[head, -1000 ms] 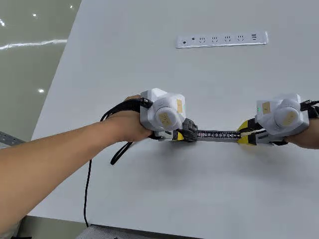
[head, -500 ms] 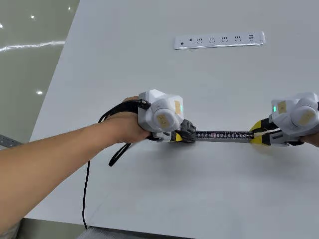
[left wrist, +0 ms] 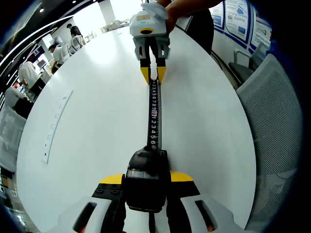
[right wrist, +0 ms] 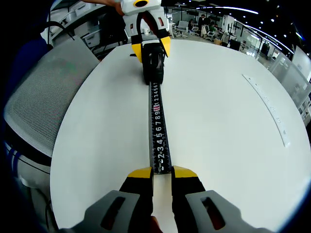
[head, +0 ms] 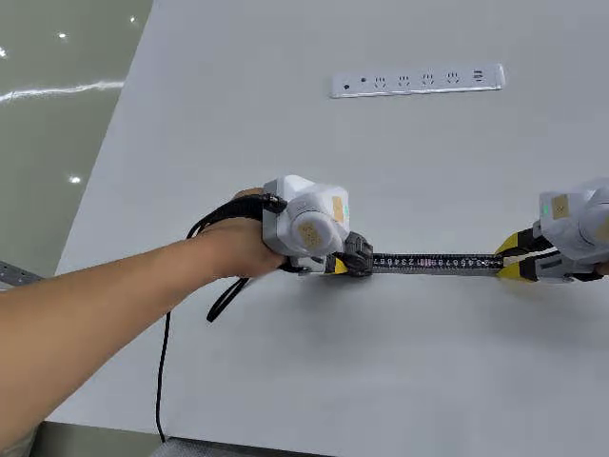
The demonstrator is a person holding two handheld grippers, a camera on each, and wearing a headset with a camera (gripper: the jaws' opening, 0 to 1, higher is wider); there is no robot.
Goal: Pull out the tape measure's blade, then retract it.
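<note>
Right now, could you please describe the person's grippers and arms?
The left gripper and right gripper have white bodies, yellowish stickers and black, yellow-tipped jaws. The right shows a green light. A black strap and cable hang off the left. The forearm wears no sleeve.

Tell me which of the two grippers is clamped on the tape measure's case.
The left gripper: its yellow-tipped jaws grip the black case, while the right gripper pinches the far end of the pulled-out blade.
</note>
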